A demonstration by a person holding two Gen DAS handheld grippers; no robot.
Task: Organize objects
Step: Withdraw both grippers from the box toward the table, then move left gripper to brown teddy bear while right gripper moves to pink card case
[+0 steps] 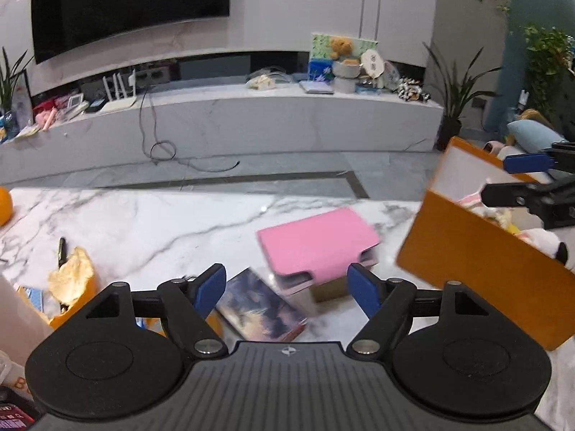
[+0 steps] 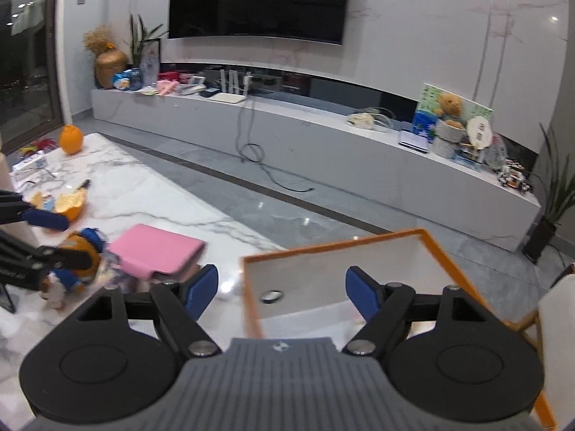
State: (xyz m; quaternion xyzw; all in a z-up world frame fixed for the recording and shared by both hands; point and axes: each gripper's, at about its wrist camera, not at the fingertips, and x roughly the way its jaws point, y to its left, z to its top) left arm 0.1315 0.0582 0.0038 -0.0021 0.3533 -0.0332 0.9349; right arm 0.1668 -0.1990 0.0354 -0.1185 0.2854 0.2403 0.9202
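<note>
A pink case [image 1: 316, 248] lies flat just ahead of the open left jaws. An orange box [image 2: 359, 269], white inside, sits between the right jaws.

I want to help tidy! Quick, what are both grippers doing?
Left gripper: open, holding nothing.
Right gripper: open, holding nothing.

From my remote seat I can read no text here, only part of an orange letter, perhaps a B, on a white thing [image 1: 16, 382] at the left view's lower-left edge.
</note>
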